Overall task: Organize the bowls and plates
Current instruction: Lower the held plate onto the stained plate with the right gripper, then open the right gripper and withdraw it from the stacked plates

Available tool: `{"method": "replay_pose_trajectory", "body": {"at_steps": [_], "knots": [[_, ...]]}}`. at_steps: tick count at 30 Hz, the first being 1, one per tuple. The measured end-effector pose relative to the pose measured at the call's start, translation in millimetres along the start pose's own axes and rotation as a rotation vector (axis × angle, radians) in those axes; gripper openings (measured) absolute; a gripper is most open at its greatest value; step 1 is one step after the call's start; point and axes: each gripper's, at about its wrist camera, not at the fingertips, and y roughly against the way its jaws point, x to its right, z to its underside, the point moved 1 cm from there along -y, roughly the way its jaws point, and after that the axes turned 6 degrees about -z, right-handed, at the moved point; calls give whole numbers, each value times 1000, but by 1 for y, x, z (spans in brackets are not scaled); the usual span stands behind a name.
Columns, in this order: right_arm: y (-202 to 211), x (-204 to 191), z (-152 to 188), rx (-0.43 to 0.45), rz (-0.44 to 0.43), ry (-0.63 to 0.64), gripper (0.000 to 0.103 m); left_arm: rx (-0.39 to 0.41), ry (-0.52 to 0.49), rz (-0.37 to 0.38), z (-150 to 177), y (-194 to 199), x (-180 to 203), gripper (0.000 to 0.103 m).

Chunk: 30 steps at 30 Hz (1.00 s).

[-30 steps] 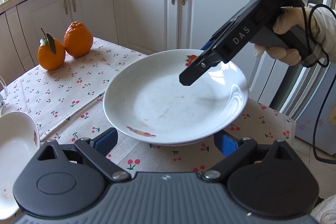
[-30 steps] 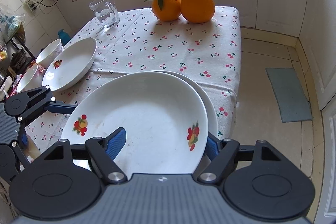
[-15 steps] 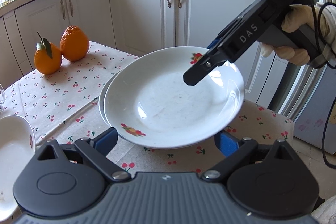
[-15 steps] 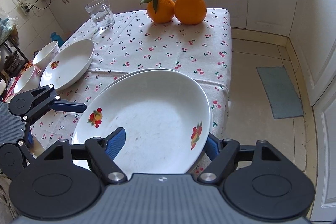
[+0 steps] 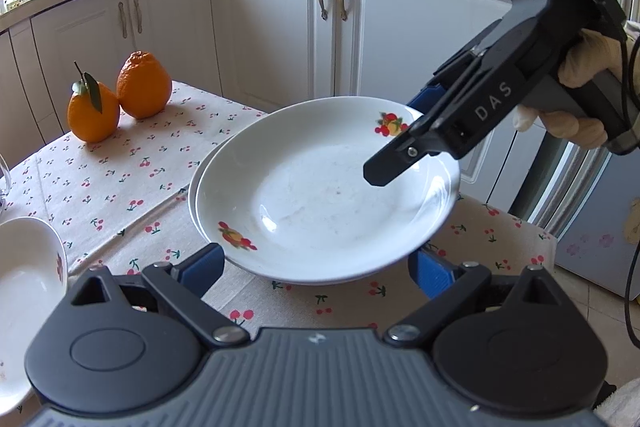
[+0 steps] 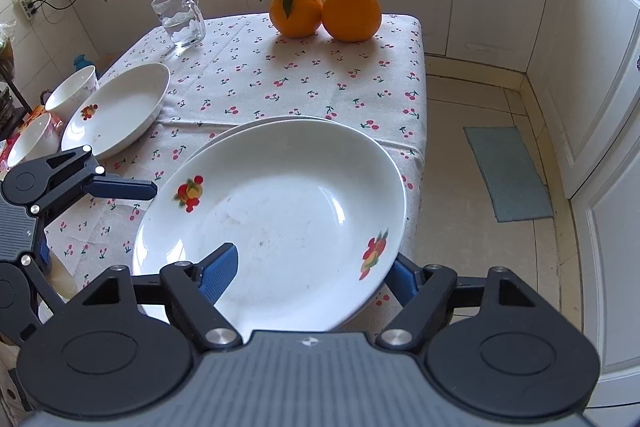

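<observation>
A white plate with fruit prints point(image 6: 280, 219) sits on top of a second white plate point(image 6: 256, 125) at the table's near corner; the top plate also shows in the left wrist view point(image 5: 320, 195). My right gripper point(image 6: 312, 273) stands wide around the top plate's near rim, one finger point(image 6: 218, 273) over the inside and one under the rim; I cannot tell if it still grips. It also shows in the left wrist view point(image 5: 404, 151). My left gripper point(image 5: 316, 267) is open and empty beside the stack. Another plate point(image 6: 116, 109) and two bowls point(image 6: 74, 93) sit at the left.
Two oranges point(image 6: 324, 11) and a glass mug point(image 6: 180, 15) stand at the table's far end. The cherry-print tablecloth point(image 6: 280, 79) covers the table. White cabinets and a floor mat point(image 6: 508, 173) lie beyond the table's right edge.
The plate held by my right gripper came down onto the other plate and now rests stacked on it. My left gripper stayed open near the stack.
</observation>
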Motion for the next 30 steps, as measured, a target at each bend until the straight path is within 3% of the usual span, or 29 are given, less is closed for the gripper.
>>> {"method": "replay_pose_trajectory", "body": {"at_steps": [16,20,22,30], "knots": [[0,-4,9,-19,40,-10,84,0,-12,-12,2,0,2,98],[5,-10,11,1,41,11,91,9,-4,-27,4,8,1,98],[9,-16,12,19,51,27,101,17,3,-36,6,14,1,99],[21,-56,18,75,72,131,103,54,93,-172,21,48,-16,100]]}}
